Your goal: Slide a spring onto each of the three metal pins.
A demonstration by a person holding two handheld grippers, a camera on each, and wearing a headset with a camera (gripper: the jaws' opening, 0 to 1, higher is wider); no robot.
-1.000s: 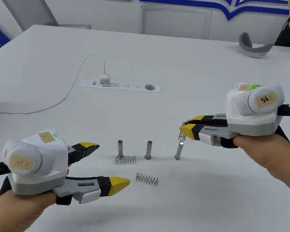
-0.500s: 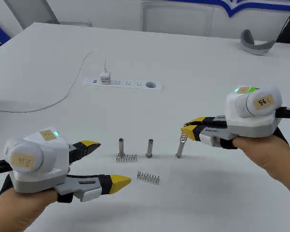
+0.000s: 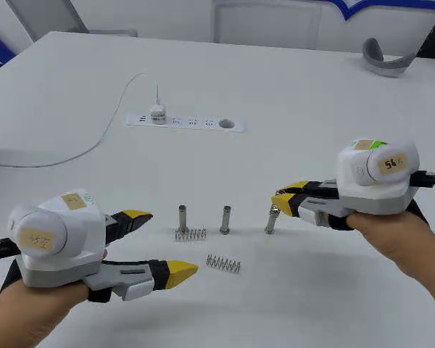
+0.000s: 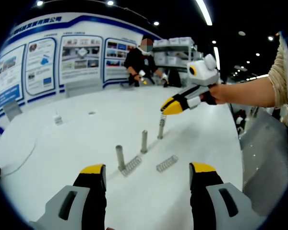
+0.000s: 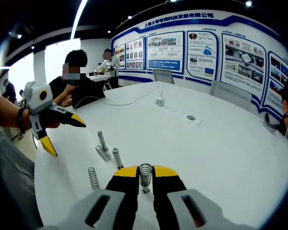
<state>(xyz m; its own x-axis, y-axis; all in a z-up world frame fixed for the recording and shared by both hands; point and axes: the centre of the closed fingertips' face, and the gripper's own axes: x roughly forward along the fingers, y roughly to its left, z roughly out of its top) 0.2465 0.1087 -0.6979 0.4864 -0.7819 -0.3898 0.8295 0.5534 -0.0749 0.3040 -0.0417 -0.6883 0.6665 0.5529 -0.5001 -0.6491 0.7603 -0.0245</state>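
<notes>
Right tongs (image 3: 279, 199) clamped on spring (image 5: 145, 173), upright over end pin (image 3: 270, 225) — aligned for sliding on. Left tongs (image 3: 162, 243) apart, idle near loose spring (image 3: 223, 264) — likely next.

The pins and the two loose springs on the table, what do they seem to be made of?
Pins: likely metal, smooth grey cylinders with a dull sheen and a pale highlight down each side. Loose springs: thin coiled wire, probably steel, silvery-grey with open turns that catch the light. The exact alloy cannot be told.
</notes>
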